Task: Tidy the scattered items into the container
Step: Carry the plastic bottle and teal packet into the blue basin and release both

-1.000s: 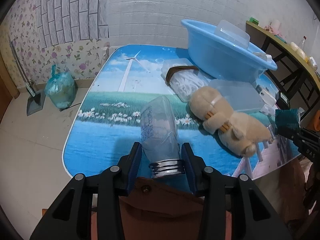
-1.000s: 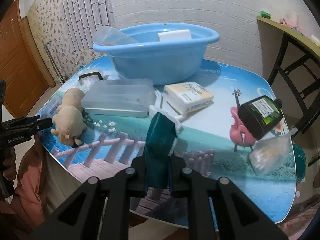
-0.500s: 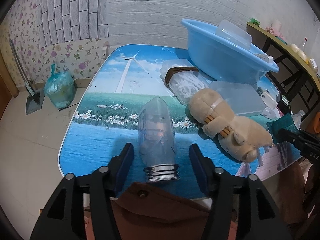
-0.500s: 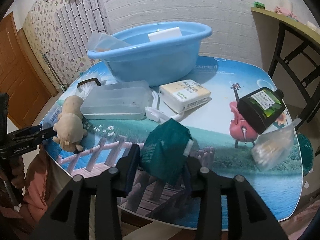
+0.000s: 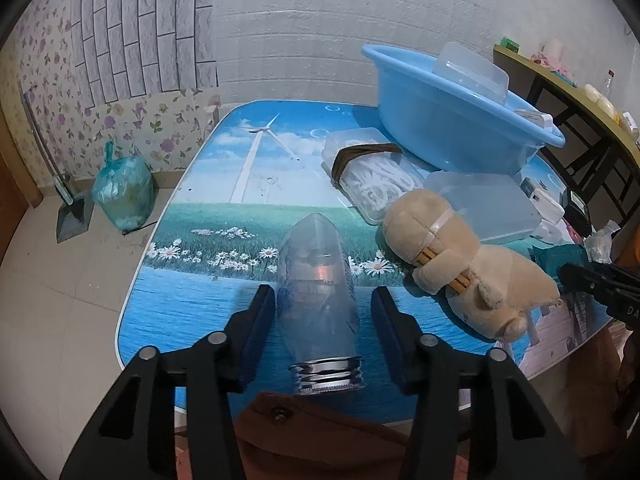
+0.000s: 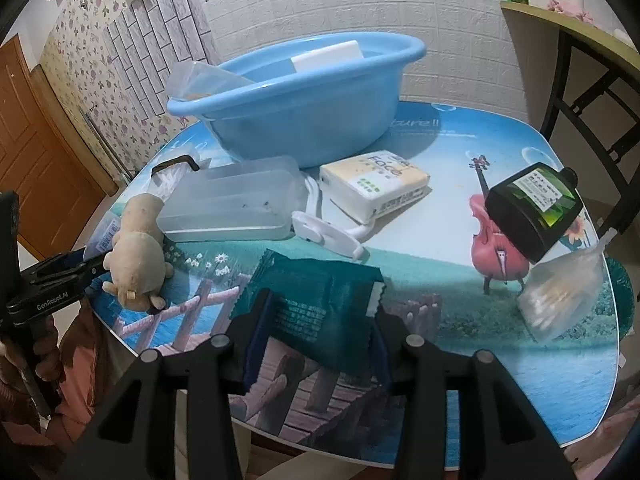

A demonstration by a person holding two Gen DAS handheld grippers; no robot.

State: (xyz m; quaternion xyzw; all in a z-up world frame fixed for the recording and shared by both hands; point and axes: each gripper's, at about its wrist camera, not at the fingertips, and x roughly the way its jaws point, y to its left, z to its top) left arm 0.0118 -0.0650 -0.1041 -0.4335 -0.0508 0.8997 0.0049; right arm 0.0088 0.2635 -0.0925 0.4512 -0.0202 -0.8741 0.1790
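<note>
my left claw (image 5: 323,300) spread wide, clear bottle (image 5: 318,292) lying on the surface (image 5: 192,304) between its fingers, right claw (image 6: 320,312) open too, teal packet (image 6: 316,300) flat between its fingers

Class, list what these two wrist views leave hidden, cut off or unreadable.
- Blue basin contents: right wrist view, its wall hides all but a white block and a clear lid.
- Black bottle label: right wrist view, print too small.
- Right gripper: left wrist view, cut off by the edge.
- Clear bottle label: left wrist view, blurred.
</note>
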